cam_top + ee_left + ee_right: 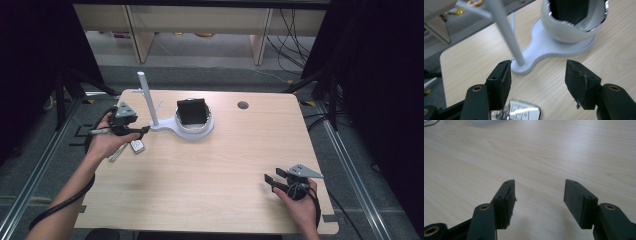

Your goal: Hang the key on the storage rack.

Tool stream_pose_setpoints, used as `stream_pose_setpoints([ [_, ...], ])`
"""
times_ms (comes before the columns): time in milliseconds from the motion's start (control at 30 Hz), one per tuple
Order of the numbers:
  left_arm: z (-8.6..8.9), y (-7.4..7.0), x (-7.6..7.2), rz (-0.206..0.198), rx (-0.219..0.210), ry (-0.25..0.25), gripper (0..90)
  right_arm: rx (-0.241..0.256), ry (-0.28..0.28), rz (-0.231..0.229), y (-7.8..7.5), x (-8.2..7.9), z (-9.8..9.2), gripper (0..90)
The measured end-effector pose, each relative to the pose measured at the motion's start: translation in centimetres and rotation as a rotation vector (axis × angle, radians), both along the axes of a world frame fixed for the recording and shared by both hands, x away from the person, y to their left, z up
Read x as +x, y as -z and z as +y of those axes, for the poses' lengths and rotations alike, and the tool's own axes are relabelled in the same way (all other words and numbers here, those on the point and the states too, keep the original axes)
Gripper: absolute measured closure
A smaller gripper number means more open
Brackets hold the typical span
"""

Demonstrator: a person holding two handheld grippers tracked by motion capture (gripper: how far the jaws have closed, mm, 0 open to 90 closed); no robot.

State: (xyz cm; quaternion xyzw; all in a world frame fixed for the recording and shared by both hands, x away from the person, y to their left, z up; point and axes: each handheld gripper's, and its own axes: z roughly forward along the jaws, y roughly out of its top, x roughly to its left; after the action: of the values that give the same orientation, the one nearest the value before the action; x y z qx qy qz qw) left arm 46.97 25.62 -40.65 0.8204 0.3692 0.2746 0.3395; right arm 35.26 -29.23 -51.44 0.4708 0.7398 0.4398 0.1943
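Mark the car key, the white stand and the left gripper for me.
car key (pixel 524 113), left gripper view, on its silver button face.
white stand (pixel 194 133), high view, on the front of its flat base.
left gripper (pixel 537 82), left gripper view, midway between its open jaws.

Grey floor (pixel 210 75), wooden desks (pixel 200 22), dark curtains (pixel 30 55)
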Motion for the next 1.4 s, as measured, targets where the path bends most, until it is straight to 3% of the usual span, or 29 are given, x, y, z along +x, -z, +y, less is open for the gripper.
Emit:
stream_pose_setpoints([
  [100, 1.7, 1.0, -0.2, 0.021, -0.036, -0.07, 38.0, -0.008, -0.003, 0.008, 0.0, 0.0, 0.1, 43.8],
  [133, 2.3, 1.4, -0.1, 0.028, -0.037, -0.084, 38.4, 0.018, 0.018, 0.047, -0.1, -0.2, 0.4, 43.8],
  [200, 3.1, 2.0, -0.1, 0.054, -0.027, -0.131, 39.7, 0.021, 0.016, 0.032, 0.1, -0.1, 0.5, 43.8],
  [333, 4.0, 2.8, 0.1, 0.068, -0.046, -0.175, 39.6, 0.002, 0.019, 0.031, -0.1, -0.2, 0.4, 43.6],
  [367, 4.2, 3.0, 0.2, 0.064, -0.051, -0.166, 39.6, 0.002, 0.019, 0.031, -0.1, -0.2, 0.4, 43.6],
  [500, 4.6, 3.6, 0.8, 0.086, -0.064, -0.193, 40.6, -0.021, -0.005, 0.016, 0.0, 0.0, 0.3, 43.6],
  [533, 4.8, 3.9, 1.0, 0.089, -0.061, -0.202, 40.6, -0.003, 0.018, 0.055, -0.1, -0.2, 0.5, 43.6],
  [600, 5.0, 4.3, 1.6, 0.105, -0.073, -0.224, 41.2, -0.023, -0.003, 0.012, 0.0, 0.1, 0.3, 43.6],
  [733, 5.1, 4.9, 2.4, 0.172, -0.129, -0.312, 41.2, -0.028, 0.008, 0.029, 0.0, 0.2, 0.4, 43.7],
  [900, 5.2, 5.3, 3.4, 0.243, -0.14, -0.387, 41.7, -0.027, 0.006, 0.034, 0.0, 0.2, 0.4, 43.7],
  [933, 5.2, 5.5, 3.7, 0.238, -0.147, -0.394, 41.7, -0.028, 0.001, 0.014, 0.1, 0.3, 0.3, 43.7],
  [967, 5.3, 5.7, 4.0, 0.244, -0.158, -0.399, 41.7, -0.05, 0.011, 0.027, -0.1, 0.2, 0.3, 43.7],
  [1100, 5.5, 6.0, 5.0, 0.285, -0.162, -0.462, 41.6, -0.028, 0.025, 0.063, -0.1, 0.0, 0.7, 43.7],
  [1267, 5.3, 6.6, 6.1, 0.344, -0.172, -0.52, 41.6, -0.06, 0.009, 0.033, -0.1, 0.2, 0.4, 43.6],
  [1300, 5.4, 6.8, 6.3, 0.332, -0.188, -0.519, 42.0, -0.058, 0.007, 0.033, -0.1, 0.3, 0.4, 43.6],
  [1333, 5.2, 7.0, 6.4, 0.334, -0.21, -0.55, 42.5, -0.046, 0.004, 0.044, 0.0, 0.2, 0.4, 43.6],
  [1400, 5.3, 7.1, 6.7, 0.351, -0.207, -0.561, 43.0, -0.042, 0.004, 0.049, 0.0, 0.2, 0.4, 43.6],
])
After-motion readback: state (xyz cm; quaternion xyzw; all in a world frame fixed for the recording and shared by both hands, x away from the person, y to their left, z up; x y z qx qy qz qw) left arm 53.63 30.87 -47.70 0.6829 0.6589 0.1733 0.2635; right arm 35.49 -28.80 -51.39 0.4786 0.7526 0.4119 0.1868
